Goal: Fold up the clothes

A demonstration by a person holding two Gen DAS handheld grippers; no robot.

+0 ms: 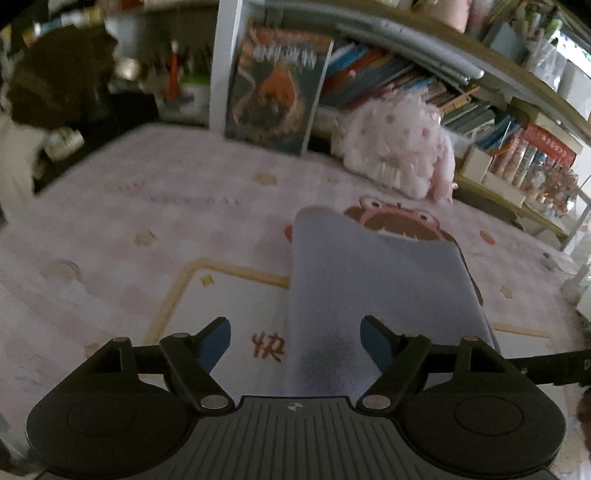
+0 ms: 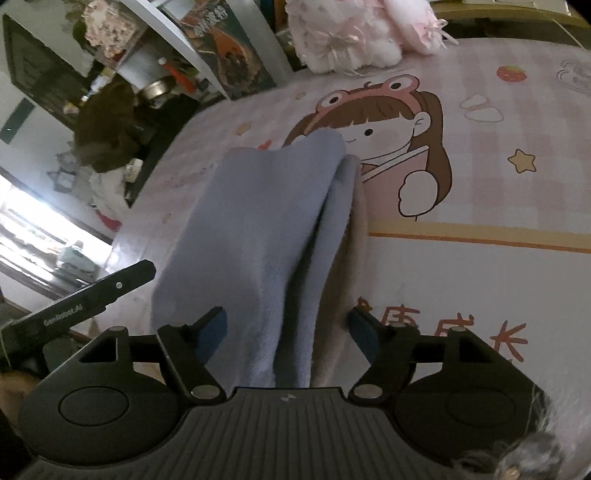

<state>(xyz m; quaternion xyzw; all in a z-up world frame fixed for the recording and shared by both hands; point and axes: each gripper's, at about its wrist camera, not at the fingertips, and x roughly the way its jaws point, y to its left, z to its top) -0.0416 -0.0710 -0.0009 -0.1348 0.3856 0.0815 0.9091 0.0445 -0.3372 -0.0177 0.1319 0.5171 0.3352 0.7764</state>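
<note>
A light blue fleece garment (image 1: 373,280) lies folded into a long strip on a pink cartoon blanket (image 1: 155,229). In the left wrist view my left gripper (image 1: 295,341) is open, its blue-padded fingers (image 1: 218,341) wide apart over the near end of the garment. In the right wrist view the same garment (image 2: 258,236) shows as two folded layers with a beige lining along its right edge. My right gripper (image 2: 288,328) is open, its jaws straddling the garment's near end. The blanket (image 2: 480,155) carries a drawing of a girl with a frog headband.
A pink-white plush toy (image 1: 402,151) and a dark book (image 1: 275,92) stand at the blanket's far edge, with bookshelves (image 1: 498,122) behind. The plush (image 2: 354,33) and book (image 2: 225,48) also show in the right wrist view. The other gripper's black arm (image 2: 81,299) reaches in at left.
</note>
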